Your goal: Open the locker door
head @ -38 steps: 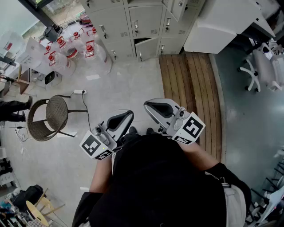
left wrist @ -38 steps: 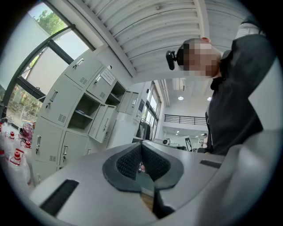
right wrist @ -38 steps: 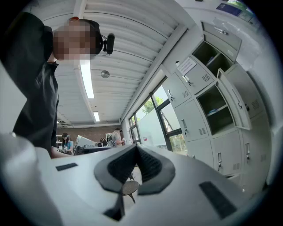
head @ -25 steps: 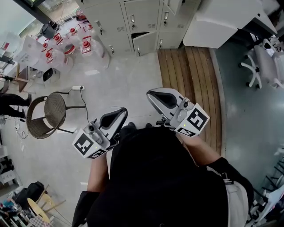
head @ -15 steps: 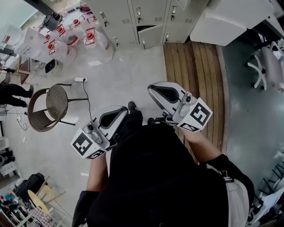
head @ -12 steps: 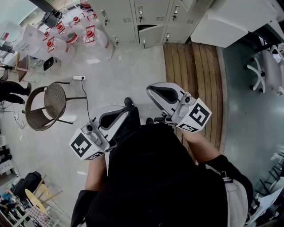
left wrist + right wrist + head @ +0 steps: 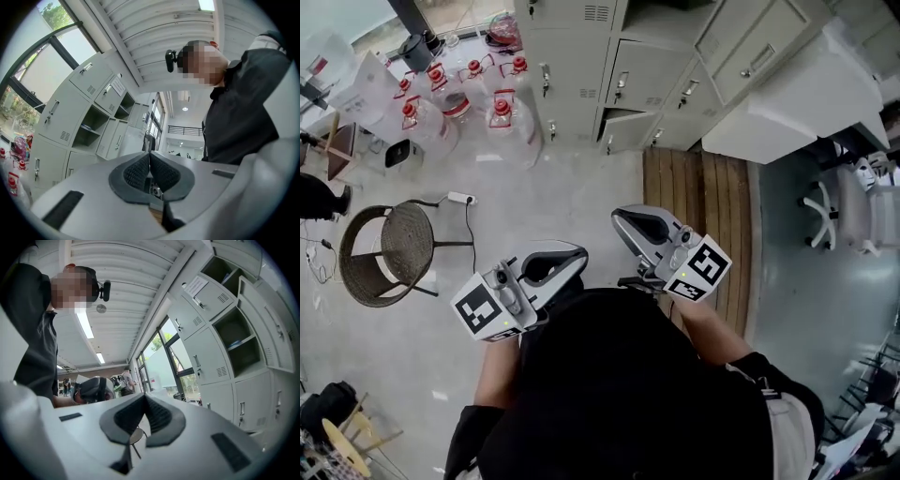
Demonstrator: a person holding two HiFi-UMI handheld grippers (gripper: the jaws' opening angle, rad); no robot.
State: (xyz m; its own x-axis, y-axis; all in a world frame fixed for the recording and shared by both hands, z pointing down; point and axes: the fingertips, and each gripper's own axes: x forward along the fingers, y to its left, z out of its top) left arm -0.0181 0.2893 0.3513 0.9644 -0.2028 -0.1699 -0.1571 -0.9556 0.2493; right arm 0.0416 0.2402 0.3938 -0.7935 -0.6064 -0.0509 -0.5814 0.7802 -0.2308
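Observation:
A bank of grey metal lockers (image 7: pixel 609 56) stands at the far side of the floor in the head view. One low door (image 7: pixel 630 129) hangs slightly ajar; others are shut with small handles. The lockers (image 7: pixel 70 126) also show in the left gripper view, with two open bays, and the lockers (image 7: pixel 234 348) fill the right of the right gripper view. My left gripper (image 7: pixel 567 255) and right gripper (image 7: pixel 623 220) are held close to my body, well short of the lockers. Both are shut with nothing between the pads, tips touching in the left gripper (image 7: pixel 149 159) and right gripper (image 7: pixel 144 401).
Several water jugs with red caps (image 7: pixel 459 94) stand left of the lockers. A round wicker chair (image 7: pixel 384 253) sits at the left, with a power strip and cable (image 7: pixel 459 199) beside it. A wooden strip of floor (image 7: pixel 698 216) runs ahead on the right, past a white cabinet (image 7: pixel 787 94).
The view has shifted so the lockers sit lower and larger in the head view. Both grippers stay shut near my body, the left one a little higher than before.

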